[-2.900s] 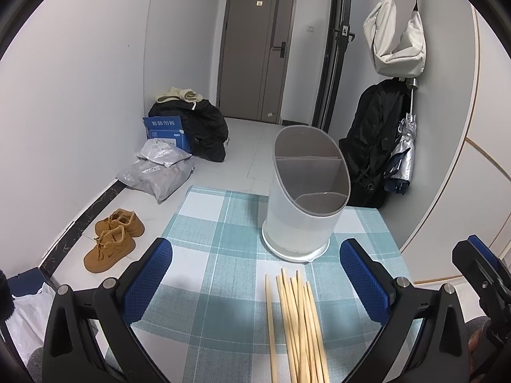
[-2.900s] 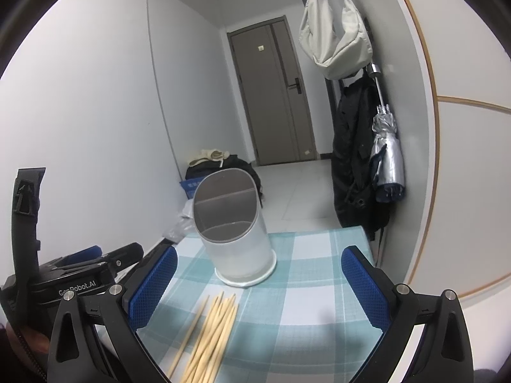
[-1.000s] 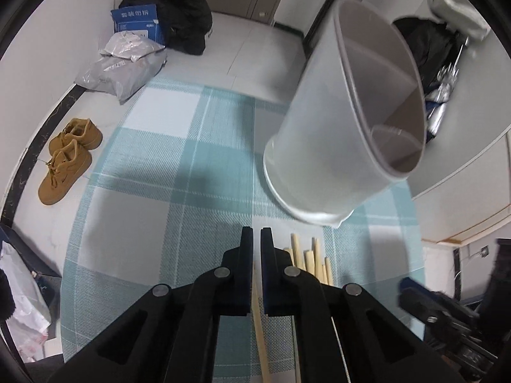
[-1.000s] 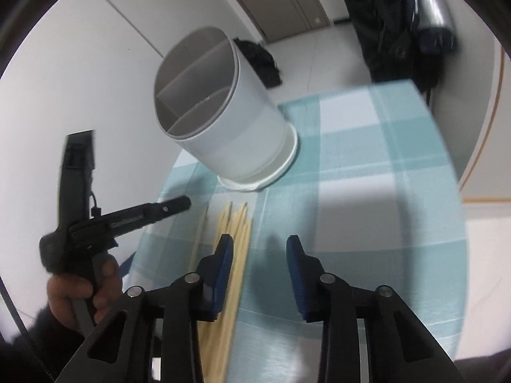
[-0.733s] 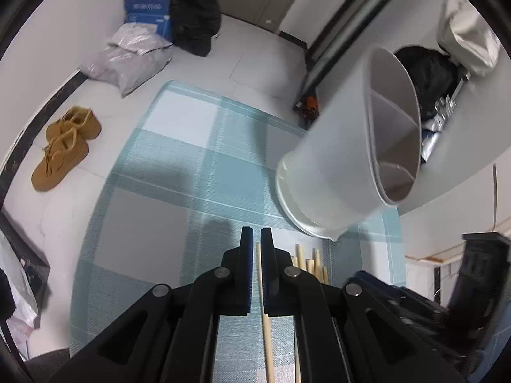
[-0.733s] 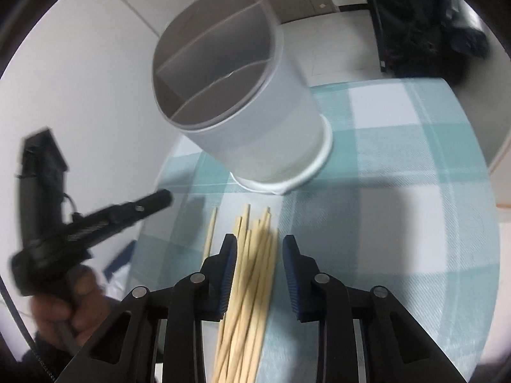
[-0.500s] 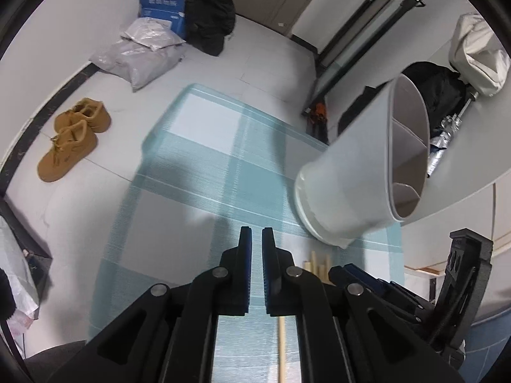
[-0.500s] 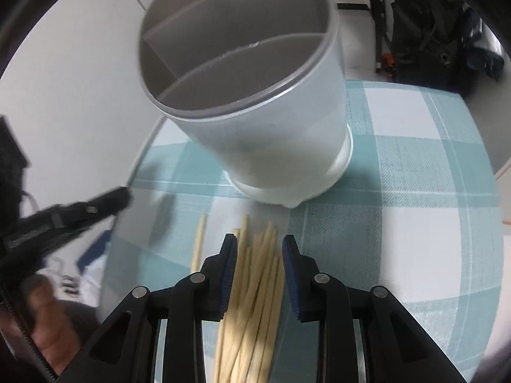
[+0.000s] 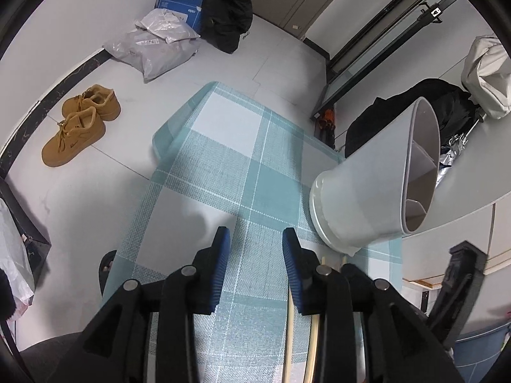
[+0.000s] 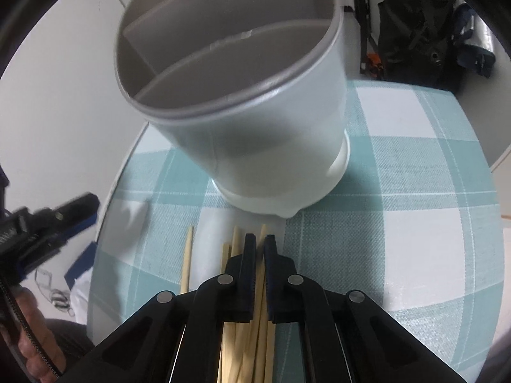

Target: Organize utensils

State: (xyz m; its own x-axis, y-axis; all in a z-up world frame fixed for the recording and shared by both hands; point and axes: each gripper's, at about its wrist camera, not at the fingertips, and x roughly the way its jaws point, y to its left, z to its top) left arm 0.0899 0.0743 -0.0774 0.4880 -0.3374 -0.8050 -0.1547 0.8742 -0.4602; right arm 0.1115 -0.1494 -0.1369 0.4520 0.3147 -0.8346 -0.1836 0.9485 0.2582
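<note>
Right gripper [image 10: 260,244] is clamped on one chopstick among the chopsticks [image 10: 238,344] beneath it; the divided holder [image 10: 230,95] stands just ahead. Left gripper [image 9: 255,239] is opening over bare tablecloth [image 9: 223,172], nothing between its jaws, chopsticks to its right.

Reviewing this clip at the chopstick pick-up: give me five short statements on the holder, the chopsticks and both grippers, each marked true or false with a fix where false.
1. The white utensil holder has chopsticks in it. False: the compartments in view are empty.
2. The chopsticks lie on the checked tablecloth. True.
3. The right gripper has its jaws spread wide. False: they are closed together over the chopstick bundle.
4. The left gripper has only tablecloth between its blue fingers. True: its jaws are opening, with nothing in them.
5. The holder lies toppled on its side. False: it stands on its base.
</note>
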